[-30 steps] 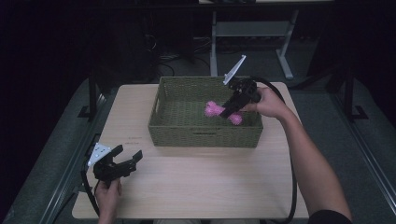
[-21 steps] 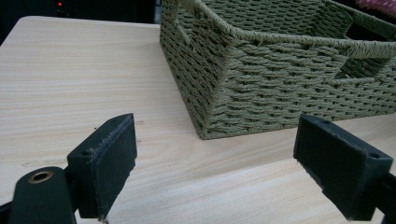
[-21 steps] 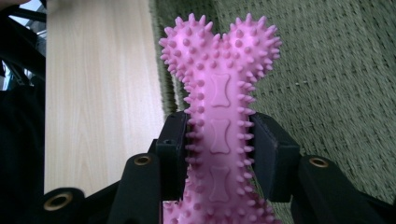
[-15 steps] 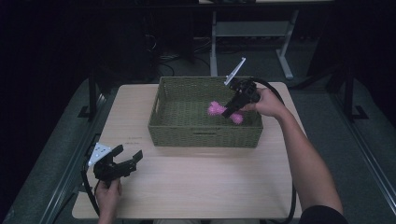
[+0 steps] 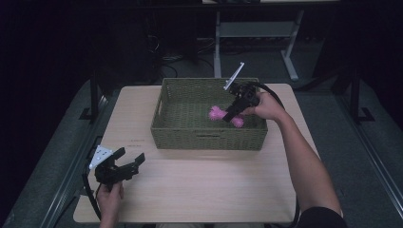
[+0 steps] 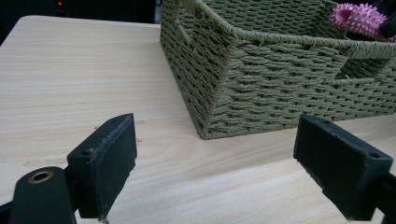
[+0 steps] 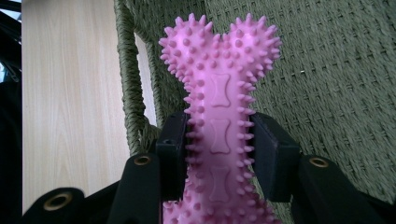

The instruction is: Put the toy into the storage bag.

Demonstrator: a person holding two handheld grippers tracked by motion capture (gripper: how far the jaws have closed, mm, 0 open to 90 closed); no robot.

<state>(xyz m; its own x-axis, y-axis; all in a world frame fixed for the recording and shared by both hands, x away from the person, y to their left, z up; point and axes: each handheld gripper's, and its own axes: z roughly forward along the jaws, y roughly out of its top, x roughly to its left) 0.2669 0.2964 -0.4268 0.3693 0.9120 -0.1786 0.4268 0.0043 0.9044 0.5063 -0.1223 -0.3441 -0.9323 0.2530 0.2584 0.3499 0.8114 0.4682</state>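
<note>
A pink spiky bone toy (image 5: 217,113) (image 7: 219,112) hangs inside the green woven basket (image 5: 204,137), over its right half. My right gripper (image 5: 233,114) (image 7: 218,149) is shut on the toy's shaft, both pads pressed against its spikes. One knobbed end of the toy (image 6: 357,18) shows above the basket's rim (image 6: 280,39) in the left gripper view. My left gripper (image 5: 129,164) (image 6: 215,172) rests near the table's front left corner, jaws wide open with nothing between them, pointing toward the basket.
The basket stands at the back middle of the light wooden table (image 5: 199,185). A metal frame (image 5: 252,33) and cables lie on the dark floor behind the table. A cable (image 5: 266,90) trails from the right gripper.
My right gripper has sunk a little into the basket with the pink toy still held. The left gripper has stayed where it was.
</note>
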